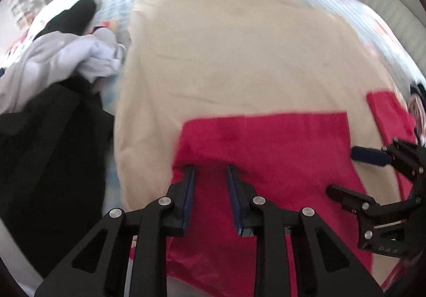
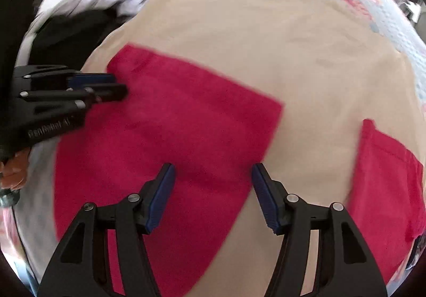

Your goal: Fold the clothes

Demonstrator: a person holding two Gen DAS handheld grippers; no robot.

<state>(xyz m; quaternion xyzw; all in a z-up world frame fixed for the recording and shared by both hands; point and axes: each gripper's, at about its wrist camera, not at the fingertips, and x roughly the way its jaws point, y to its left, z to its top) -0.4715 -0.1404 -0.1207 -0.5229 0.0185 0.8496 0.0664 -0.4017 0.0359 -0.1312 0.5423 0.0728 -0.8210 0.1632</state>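
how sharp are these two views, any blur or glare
Left wrist view: the left gripper is crisp, while the red cloth and the pile of clothes are smeared. Right wrist view: the right gripper is sharp, the cloth edges streak, and the top corners wash out in bright light.

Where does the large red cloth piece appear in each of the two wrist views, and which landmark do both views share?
Left wrist view: the large red piece lies bottom centre, under the left gripper, on the beige cloth.
Right wrist view: it fills the left and centre, ahead of the right gripper.
Shared landmark: the smaller red piece at the right edge in both views.
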